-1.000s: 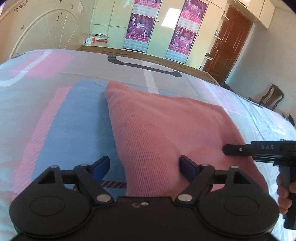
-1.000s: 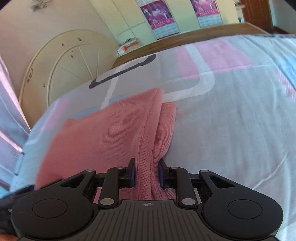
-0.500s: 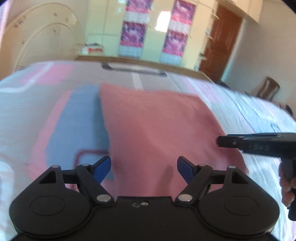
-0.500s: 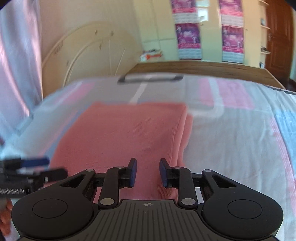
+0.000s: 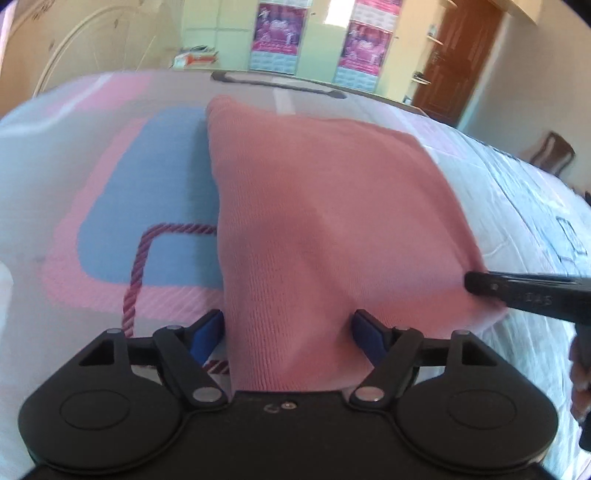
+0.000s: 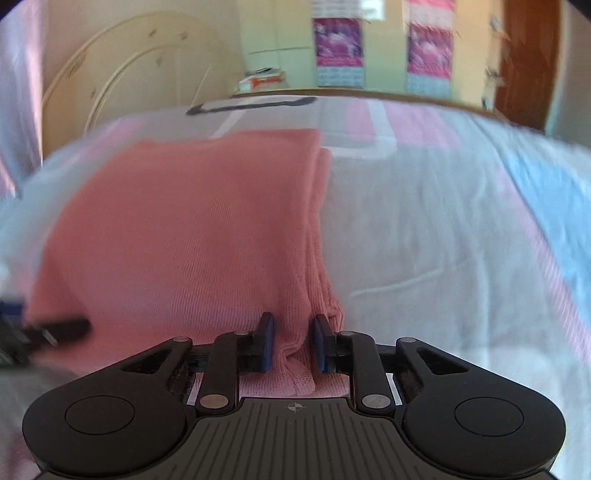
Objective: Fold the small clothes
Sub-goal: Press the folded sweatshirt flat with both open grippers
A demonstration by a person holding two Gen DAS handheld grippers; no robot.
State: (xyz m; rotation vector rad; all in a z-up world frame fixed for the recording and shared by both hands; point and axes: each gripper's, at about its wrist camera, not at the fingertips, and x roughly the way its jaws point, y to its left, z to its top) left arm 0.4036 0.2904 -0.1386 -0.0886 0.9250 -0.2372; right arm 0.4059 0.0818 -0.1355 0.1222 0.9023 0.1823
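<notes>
A pink knit garment lies folded on the bed; it also shows in the right wrist view. My left gripper is open, its blue pads straddling the garment's near left corner. My right gripper is partly closed around the garment's near right edge, which bunches between the pads; the pads stand a little apart. The right gripper's finger shows at the garment's right corner in the left wrist view. The left gripper's finger shows blurred in the right wrist view.
The bed sheet has pink, blue and white patches and a printed rope pattern. A curved headboard stands at the far left. Posters, a brown door and a chair lie beyond the bed.
Both grippers lifted off and came back down on the garment's near edge. The right gripper opened, then closed partly around the bunched edge again. The left gripper stayed open.
</notes>
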